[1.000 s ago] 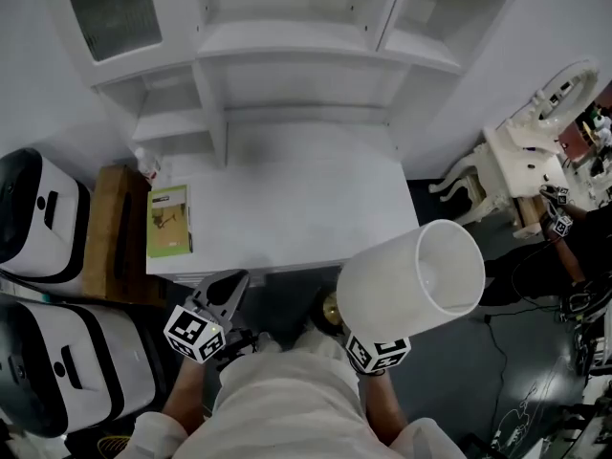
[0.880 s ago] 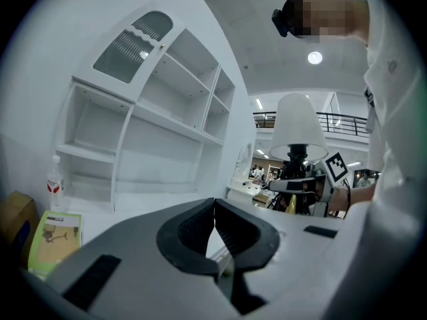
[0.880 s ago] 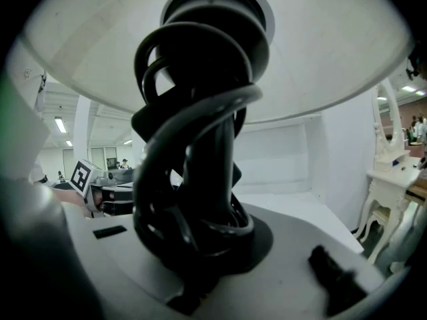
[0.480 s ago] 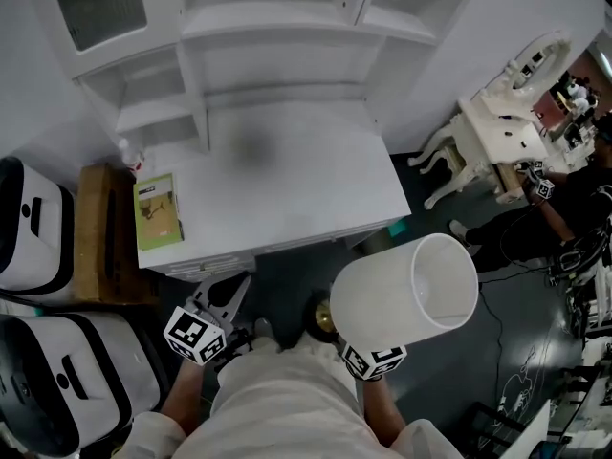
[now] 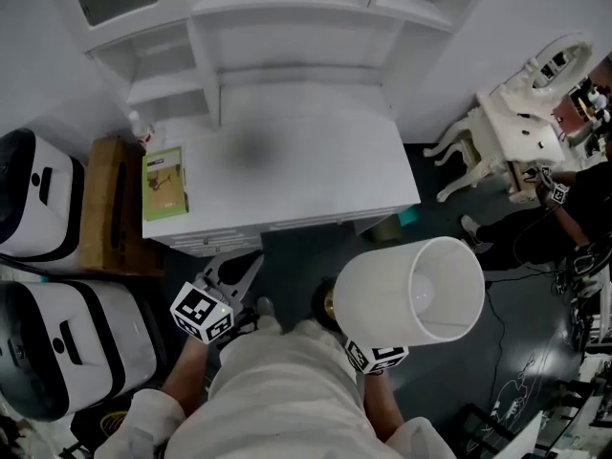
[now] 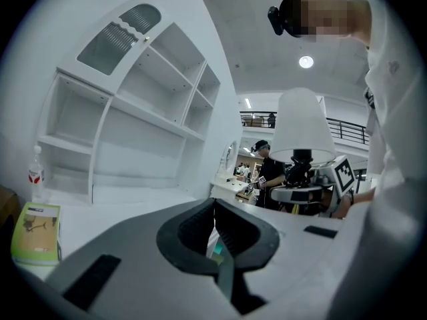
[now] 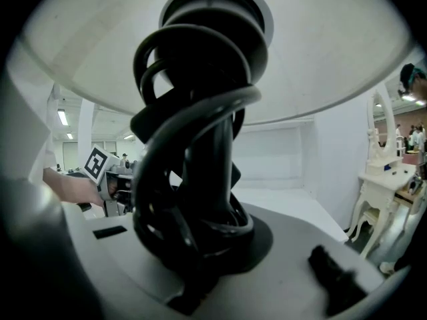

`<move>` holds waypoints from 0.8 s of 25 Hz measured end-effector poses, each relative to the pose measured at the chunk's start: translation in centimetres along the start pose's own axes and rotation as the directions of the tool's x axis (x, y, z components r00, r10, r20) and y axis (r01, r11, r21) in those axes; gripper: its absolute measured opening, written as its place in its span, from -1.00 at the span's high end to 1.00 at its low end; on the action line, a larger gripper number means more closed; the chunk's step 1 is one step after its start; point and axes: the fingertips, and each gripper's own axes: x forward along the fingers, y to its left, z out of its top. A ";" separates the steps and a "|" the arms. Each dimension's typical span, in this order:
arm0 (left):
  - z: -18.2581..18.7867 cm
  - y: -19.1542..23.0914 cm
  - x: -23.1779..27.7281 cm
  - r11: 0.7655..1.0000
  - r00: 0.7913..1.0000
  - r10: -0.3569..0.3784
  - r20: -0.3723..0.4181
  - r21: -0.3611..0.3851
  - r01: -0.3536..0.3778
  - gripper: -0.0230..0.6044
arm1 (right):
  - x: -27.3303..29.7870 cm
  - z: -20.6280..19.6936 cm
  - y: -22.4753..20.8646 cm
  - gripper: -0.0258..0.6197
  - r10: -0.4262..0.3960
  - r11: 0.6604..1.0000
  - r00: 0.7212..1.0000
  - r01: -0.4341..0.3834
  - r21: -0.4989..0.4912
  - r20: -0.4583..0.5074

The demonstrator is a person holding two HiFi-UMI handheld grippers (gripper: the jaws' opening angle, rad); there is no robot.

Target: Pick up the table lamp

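The table lamp has a white drum shade and a black twisted stem. It hangs in the air over the dark floor, in front of the white desk and tilted to the right. My right gripper is shut on the stem just under the shade; in the head view only its marker cube shows below the shade. My left gripper is held out at the lamp's left with its jaws together and nothing in them. The left gripper view shows the lamp upright on the right gripper.
A green booklet and a small bottle are at the desk's left end, under the white shelf unit. A wooden stand and two white-and-black machines fill the left. A white vanity table and a person are at right.
The desk has drawn farther from me in the head view. The lamp and both grippers now sit clear of the desk's front edge, over the floor. The grip on the stem is unchanged.
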 end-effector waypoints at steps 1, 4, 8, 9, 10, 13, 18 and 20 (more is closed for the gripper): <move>-0.1 -0.2 0.3 1.000 1.000 0.002 -0.002 -0.001 -0.002 0.90 | -0.1 0.0 -0.3 0.88 0.002 1.000 1.000 -0.002 0.001 -0.002; -0.5 -1.0 0.7 1.000 1.000 0.011 -0.006 -0.011 -0.011 0.90 | -0.7 -0.3 -0.8 0.88 0.005 1.000 1.000 -0.005 0.013 0.000; -0.8 -1.5 1.4 1.000 1.000 0.017 -0.013 -0.008 -0.017 0.90 | -1.2 -0.6 -1.5 0.88 -0.001 1.000 1.000 0.001 0.013 0.005; -0.8 -1.6 1.5 1.000 1.000 0.016 -0.013 -0.009 -0.017 0.90 | -1.4 -0.7 -1.7 0.88 -0.004 1.000 1.000 0.004 0.011 0.002; -0.8 -1.7 1.7 1.000 1.000 0.016 -0.012 -0.010 -0.016 0.90 | -1.5 -0.8 -1.9 0.88 -0.007 1.000 1.000 0.007 0.009 0.000; -0.6 -2.0 2.2 1.000 1.000 0.014 -0.008 -0.010 -0.014 0.90 | -1.8 -0.9 -2.4 0.88 -0.009 1.000 1.000 0.009 0.009 -0.005; -0.7 -2.1 2.9 1.000 1.000 0.005 -0.006 -0.011 -0.005 0.90 | -1.9 -1.0 -2.8 0.88 -0.009 1.000 1.000 0.009 0.011 -0.012; -0.6 -2.0 3.2 1.000 1.000 0.001 -0.006 -0.009 -0.001 0.90 | -1.8 -0.9 -3.0 0.88 -0.012 1.000 1.000 0.012 0.008 -0.009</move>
